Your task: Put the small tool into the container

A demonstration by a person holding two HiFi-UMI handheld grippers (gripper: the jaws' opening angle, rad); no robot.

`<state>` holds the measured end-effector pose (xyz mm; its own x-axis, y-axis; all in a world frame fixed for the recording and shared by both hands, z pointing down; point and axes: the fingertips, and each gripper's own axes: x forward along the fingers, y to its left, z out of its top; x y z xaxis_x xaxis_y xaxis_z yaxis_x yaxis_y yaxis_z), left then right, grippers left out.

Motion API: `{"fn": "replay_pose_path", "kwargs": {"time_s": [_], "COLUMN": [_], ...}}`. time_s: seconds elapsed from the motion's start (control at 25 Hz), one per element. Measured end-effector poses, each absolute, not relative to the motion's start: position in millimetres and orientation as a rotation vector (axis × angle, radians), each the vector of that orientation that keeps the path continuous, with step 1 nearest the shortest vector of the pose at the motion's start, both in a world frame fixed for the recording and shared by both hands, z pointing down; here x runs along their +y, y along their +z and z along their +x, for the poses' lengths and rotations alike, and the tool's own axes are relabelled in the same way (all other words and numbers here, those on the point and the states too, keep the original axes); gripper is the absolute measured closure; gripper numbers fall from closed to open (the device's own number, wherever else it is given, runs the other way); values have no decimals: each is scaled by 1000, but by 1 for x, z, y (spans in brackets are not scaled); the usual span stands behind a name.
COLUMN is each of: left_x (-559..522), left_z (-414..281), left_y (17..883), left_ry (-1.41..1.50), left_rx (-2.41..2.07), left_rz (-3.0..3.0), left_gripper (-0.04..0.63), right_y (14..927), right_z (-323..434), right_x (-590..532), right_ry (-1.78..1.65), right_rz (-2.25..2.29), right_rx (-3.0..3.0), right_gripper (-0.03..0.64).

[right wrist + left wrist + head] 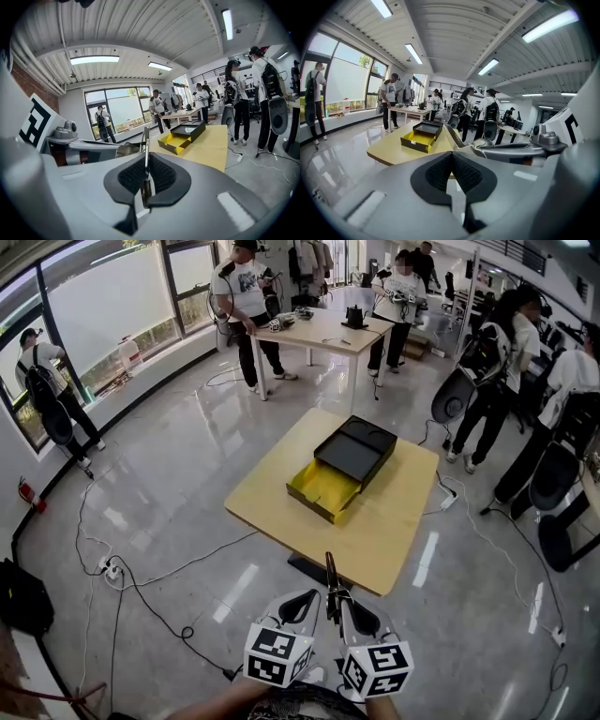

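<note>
Right gripper (146, 161): jaws are pinching the small tool (146, 140), whose thin shaft is sticking out beyond the pads.
Left gripper (451, 161): jaws are pressing together on nothing.
Container (323, 489): black box, yellow drawer standing open, is sitting on the far table (394, 532), well apart from the tool.

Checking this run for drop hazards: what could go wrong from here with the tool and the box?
The thin small tool is pinched by the right gripper and sticks out well past the jaws; it may pivot or slip on the way to the table.
The yellow drawer, pulled out of the black box, is a narrow target; the tool could catch its rim and land outside.
Cables lie on the floor near the table: a possible trip.
</note>
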<state>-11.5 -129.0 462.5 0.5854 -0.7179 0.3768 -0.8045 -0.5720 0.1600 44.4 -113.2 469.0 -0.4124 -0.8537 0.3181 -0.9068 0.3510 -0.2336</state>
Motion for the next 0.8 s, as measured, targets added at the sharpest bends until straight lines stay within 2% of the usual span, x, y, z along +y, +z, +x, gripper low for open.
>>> {"fn": "replay_pose_path", "kwargs": {"time_s": [0.8], "left_x": [-114], "left_z": [4], "left_y": [470], "left_ry": [372], "left_rx": [-1190], "left_rz": [2479], "left_gripper": [580], "right_y": [475], "right_z": [53], "right_x": [-90], "right_ry": [608], "right_rz": [1614], "right_rx": [-2411], "right_gripper": [609]}}
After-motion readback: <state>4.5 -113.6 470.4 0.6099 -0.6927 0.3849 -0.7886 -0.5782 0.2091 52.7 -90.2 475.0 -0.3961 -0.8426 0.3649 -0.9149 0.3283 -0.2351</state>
